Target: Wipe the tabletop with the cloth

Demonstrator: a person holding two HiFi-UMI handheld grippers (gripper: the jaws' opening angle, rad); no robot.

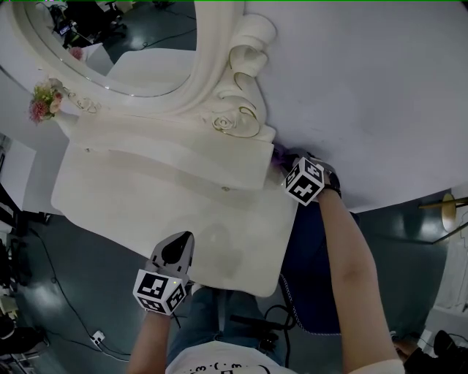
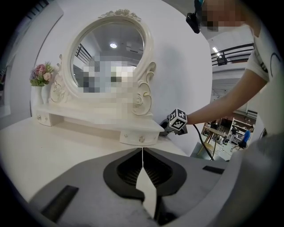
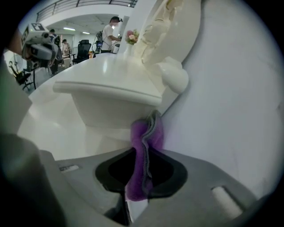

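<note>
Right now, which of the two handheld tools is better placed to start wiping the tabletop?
The right tool, probably: its jaws are shut on the purple cloth, down at the back corner of the tabletop by the wall. The left tool is shut on nothing, at the front edge.

open lab hall: grey floor, office chair, shelving, railing beyond vanity

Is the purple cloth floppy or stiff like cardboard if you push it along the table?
Probably floppy: the purple cloth folds and wrinkles where the right gripper pinches it. It looks thin, so likely light. Pushed over the glossy tabletop, it may bunch up rather than slide flat.
</note>
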